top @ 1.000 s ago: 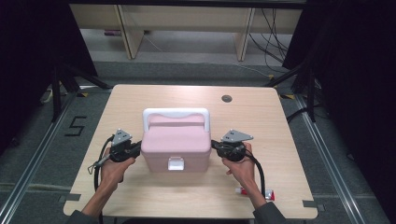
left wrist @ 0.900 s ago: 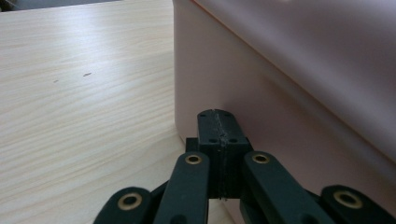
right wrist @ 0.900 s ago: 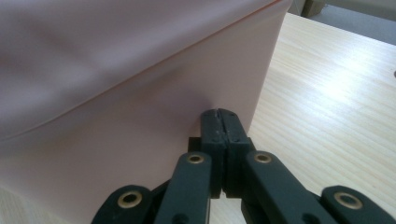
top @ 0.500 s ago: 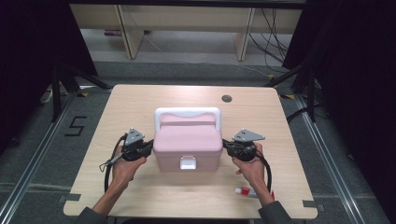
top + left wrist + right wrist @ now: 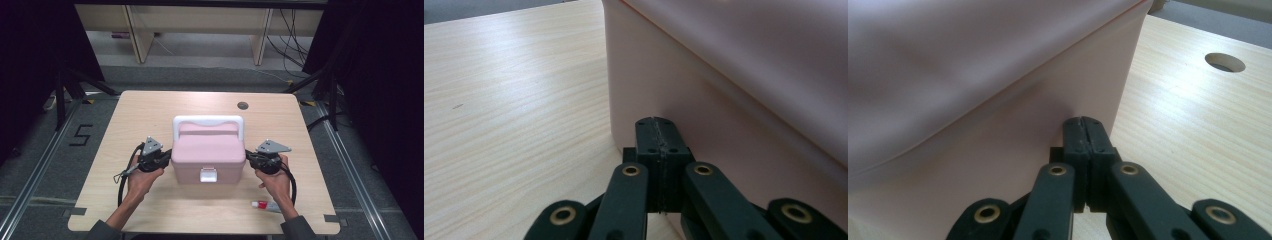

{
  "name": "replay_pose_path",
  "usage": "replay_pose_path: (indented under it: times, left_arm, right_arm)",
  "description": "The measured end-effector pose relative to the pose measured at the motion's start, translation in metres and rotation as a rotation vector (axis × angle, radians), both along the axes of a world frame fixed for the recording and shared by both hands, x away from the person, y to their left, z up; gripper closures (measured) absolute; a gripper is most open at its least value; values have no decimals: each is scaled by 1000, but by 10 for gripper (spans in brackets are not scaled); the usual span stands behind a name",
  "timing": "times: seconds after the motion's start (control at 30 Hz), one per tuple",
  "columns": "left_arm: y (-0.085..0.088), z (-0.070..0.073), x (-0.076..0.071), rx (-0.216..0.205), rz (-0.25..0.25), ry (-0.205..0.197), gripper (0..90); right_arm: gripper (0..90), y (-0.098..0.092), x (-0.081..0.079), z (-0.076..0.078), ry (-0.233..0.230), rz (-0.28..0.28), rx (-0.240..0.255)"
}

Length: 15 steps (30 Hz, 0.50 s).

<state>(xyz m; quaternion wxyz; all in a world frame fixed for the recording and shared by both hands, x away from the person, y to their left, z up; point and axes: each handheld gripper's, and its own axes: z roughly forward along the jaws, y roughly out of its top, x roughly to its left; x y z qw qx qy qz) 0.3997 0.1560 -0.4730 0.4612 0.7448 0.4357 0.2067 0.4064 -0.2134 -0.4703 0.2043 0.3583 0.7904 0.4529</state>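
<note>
A pink plastic box (image 5: pixel 207 152) with a white handle (image 5: pixel 207 121) and a white front latch (image 5: pixel 208 175) stands shut in the middle of the wooden table (image 5: pixel 140 110). My left gripper (image 5: pixel 167 159) is shut, and its tips touch the box's left wall. My right gripper (image 5: pixel 248 157) is shut too, tips against the right wall. In the left gripper view the closed jaws of the left gripper (image 5: pixel 656 122) meet the pink wall (image 5: pixel 724 75) low down. The right gripper view shows the closed right gripper (image 5: pixel 1083 120) against the pink wall (image 5: pixel 973 75). Nothing is held between either pair of jaws.
A small red and white tube (image 5: pixel 266 205) lies near the table's front edge, by the right forearm. A round cable hole (image 5: pixel 243 105) sits at the back of the table, also seen as the hole (image 5: pixel 1225 62). Bare wood surrounds the box.
The box has slid to the right across the table, with both shut grippers moving right alongside it at its two sides.
</note>
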Motion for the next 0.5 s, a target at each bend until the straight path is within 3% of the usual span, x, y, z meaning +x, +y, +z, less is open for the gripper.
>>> replay_pose_path:
  times: [0.03,0.3,0.5]
  left_arm:
    - [0,0,0,-2,-2,-1,899]
    - [-1,-1,-1,-4,-6,-2,899]
    - [-5,0,-3,3,-10,-4,899]
  right_arm:
    - [900,1,-1,0,19,-9,14]
    - [900,-1,-1,0,-2,-6,4]
    - [900,-5,-2,0,20,-16,15]
